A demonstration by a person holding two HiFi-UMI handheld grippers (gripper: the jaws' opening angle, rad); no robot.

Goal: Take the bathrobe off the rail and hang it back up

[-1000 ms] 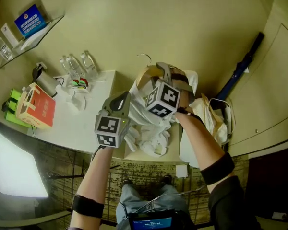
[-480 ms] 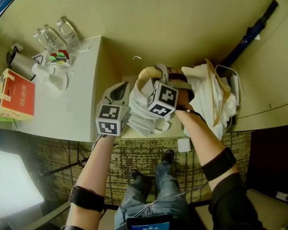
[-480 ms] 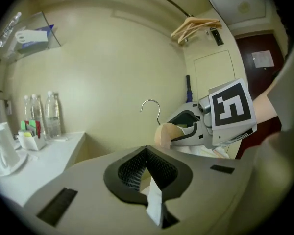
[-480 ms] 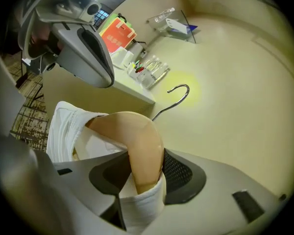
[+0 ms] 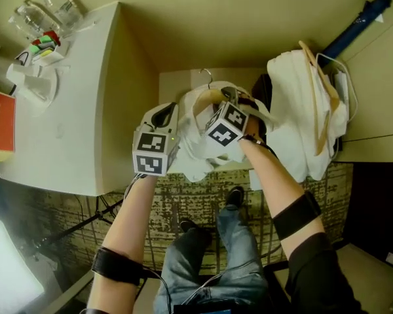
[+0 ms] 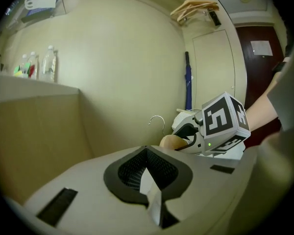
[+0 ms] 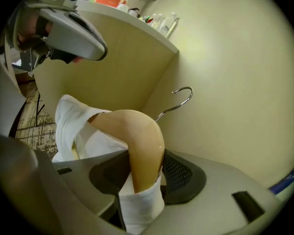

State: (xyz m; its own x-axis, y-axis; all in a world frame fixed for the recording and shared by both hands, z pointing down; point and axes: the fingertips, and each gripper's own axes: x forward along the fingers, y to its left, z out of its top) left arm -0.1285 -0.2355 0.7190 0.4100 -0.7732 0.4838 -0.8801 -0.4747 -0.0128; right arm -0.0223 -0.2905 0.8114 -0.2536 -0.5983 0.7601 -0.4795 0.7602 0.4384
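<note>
**Left gripper** (image 6: pixel 148 166): my jaws were fully together, pinching a thin fold of the white bathrobe (image 7: pixel 73 126) between the pads. I judged that this grip was there to keep the loose cloth gathered while the other side carried the weight.

**Right gripper** (image 7: pixel 146 173): my jaws stood part-way apart, clamped across one arm of the wooden hanger (image 7: pixel 144 136). A layer of bathrobe cloth was trapped under the pads. Gripping the arm close to its bend probably steadied the hanger. It also left the wire hook (image 7: pixel 182 96) free just beyond the jaw tips, pointing up and away.

**Position of the bathrobe**: it was off the rail and on its hanger, slung between both grippers and draped below them. The right gripper sat just beside the left.

**Beyond the jaws**:
- The tall side panel of the table (image 5: pixel 72 123) rose to the left of the left gripper, with bottles (image 5: pixel 52 2) at its far end.
- A bare wall (image 6: pixel 122 58) stood ahead of both grippers.
- To the right of the right gripper hung a second robe (image 5: pixel 295 110). Past it, a blue umbrella (image 5: pixel 357 25) leaned in the corner.
- Spare hangers (image 6: pixel 193 8) hung high above. I judged the rail to be up there, so rehanging called for a long lift with the hook leading.
</note>
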